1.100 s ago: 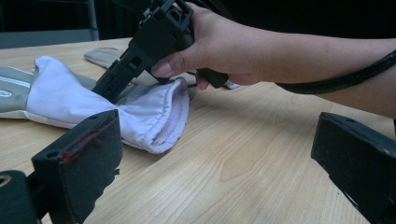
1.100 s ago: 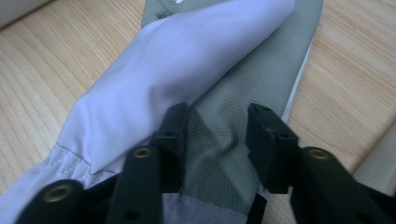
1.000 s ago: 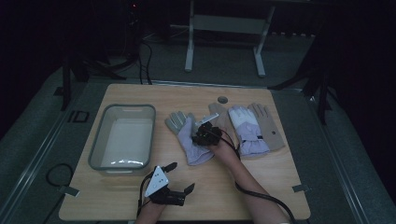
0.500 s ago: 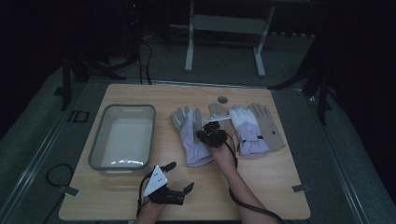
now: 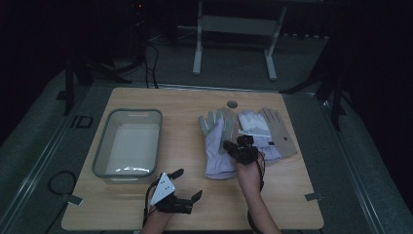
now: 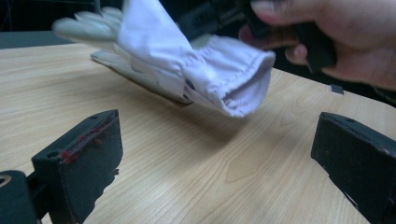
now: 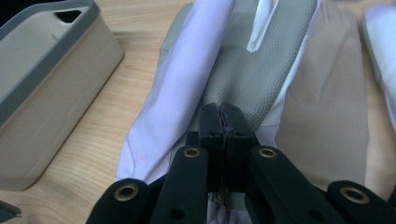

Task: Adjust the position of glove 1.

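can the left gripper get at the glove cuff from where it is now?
Probably yes. The left gripper is open, its jaws aimed at the glove, whose cuff hangs lifted with bare table in between. The right gripper, shut on the glove, sits close above the cuff and could crowd the approach.

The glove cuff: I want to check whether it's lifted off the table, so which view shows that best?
The left gripper view: the glove cuff hangs open above the wood. The high view shows it flat from above; the right gripper view has it behind the shut right tool.

right gripper clamped, left gripper spread.
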